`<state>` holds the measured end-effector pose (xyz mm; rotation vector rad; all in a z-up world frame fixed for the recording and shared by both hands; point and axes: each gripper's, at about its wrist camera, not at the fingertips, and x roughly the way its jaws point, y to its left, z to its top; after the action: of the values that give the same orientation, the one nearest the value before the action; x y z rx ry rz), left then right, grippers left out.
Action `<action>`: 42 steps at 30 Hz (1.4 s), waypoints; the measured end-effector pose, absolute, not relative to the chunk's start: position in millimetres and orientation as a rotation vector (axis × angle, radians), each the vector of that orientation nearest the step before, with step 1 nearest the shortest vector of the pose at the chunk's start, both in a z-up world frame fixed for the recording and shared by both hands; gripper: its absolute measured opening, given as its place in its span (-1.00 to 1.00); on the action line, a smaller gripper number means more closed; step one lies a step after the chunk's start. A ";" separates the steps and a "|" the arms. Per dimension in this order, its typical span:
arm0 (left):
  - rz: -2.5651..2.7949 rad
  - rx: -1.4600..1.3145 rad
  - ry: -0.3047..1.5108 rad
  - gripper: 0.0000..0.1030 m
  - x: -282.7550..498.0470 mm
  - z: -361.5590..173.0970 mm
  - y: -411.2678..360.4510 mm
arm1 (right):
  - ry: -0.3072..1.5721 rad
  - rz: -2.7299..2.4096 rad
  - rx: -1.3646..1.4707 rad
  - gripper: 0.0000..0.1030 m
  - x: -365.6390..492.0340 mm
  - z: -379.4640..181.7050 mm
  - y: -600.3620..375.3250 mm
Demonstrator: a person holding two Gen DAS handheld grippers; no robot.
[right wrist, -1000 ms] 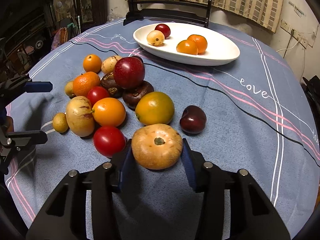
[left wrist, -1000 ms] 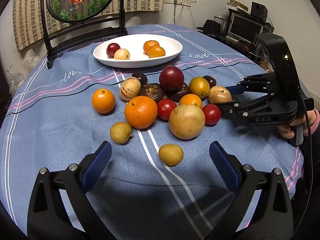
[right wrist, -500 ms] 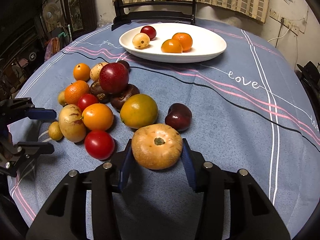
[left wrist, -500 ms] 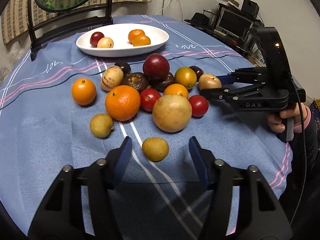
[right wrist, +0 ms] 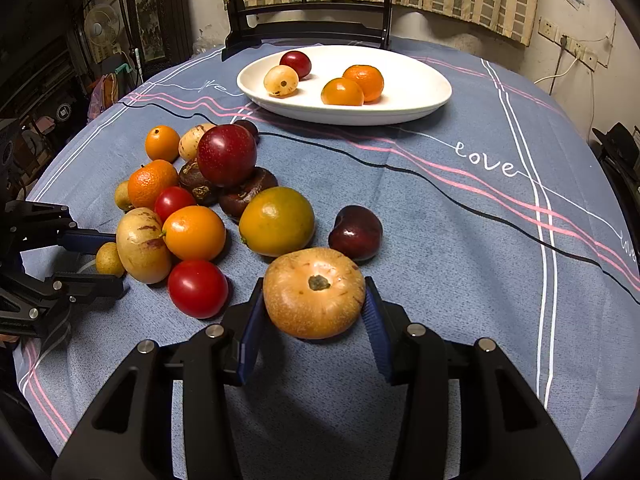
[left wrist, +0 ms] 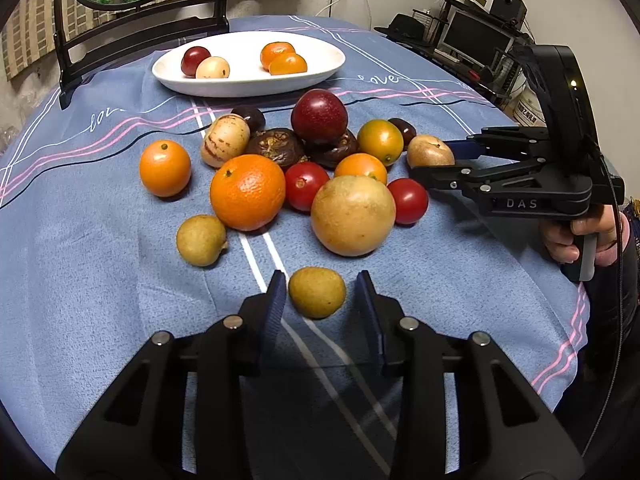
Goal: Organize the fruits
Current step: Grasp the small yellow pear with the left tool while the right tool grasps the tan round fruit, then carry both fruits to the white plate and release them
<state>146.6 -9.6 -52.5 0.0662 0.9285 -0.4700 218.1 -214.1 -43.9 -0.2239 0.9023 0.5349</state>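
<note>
**Four fruits plated, most of the heap still on the cloth**

The round worktop under a blue-grey striped cloth point(right wrist: 460, 240) carries nearly everything that remains to be sorted. Toward its far edge sits the long white oval dish point(right wrist: 416, 92), holding only four pieces: a dark red plum-like fruit, a pale speckled round one and two small oranges. By that count the job looks barely a fifth done.

The loose heap point(left wrist: 304, 160) lies in the middle of the worktop, well apart from the dish. It includes a big tan-yellow round fruit point(left wrist: 353, 216), a large dimpled orange point(left wrist: 247, 191), a deep red smooth fruit perched on two wrinkled dark brown ones, a green-tinged orange citrus, a cream fruit with purple streaks, two red tomatoes and several small oranges, dark plums and yellowish-brown longans.

The right tool point(right wrist: 314, 312) has its blue pads pressed to both sides of a flattened tan fruit with a dark stem scar point(right wrist: 314, 292), at the heap's near side; whether it is lifted off the cloth I cannot tell.

The left tool point(left wrist: 321, 300) is partly closed around a small yellowish-brown longan point(left wrist: 317, 292) near the worktop's near edge, with slim gaps showing on both sides, so it does not yet grip.
</note>
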 end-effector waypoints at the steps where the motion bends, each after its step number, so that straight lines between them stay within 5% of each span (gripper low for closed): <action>1: -0.471 0.065 0.929 -0.37 146.7 -52.7 -9.1 | 0.903 0.535 -0.224 -0.10 218.1 -43.9 -214.0; 15: -0.464 0.040 0.881 -0.45 142.8 -45.5 -4.8 | 0.894 0.568 -0.162 -0.10 218.5 -40.2 -220.9; 23: -0.458 0.061 0.774 -0.45 165.2 11.0 -1.5 | 0.773 0.618 -0.084 -0.10 230.8 6.6 -219.2; 32: -0.346 -0.015 0.723 -0.45 259.6 50.4 -8.9 | 0.603 0.490 -0.090 -0.10 293.3 41.5 -199.8; 42: -0.227 -0.084 0.803 -0.45 383.2 30.3 -28.0 | 0.681 0.410 0.098 -0.10 387.2 18.3 -212.4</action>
<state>383.2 -28.0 30.3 -0.0843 0.8034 -0.2265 387.2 -212.4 18.3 0.0977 0.6813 0.4103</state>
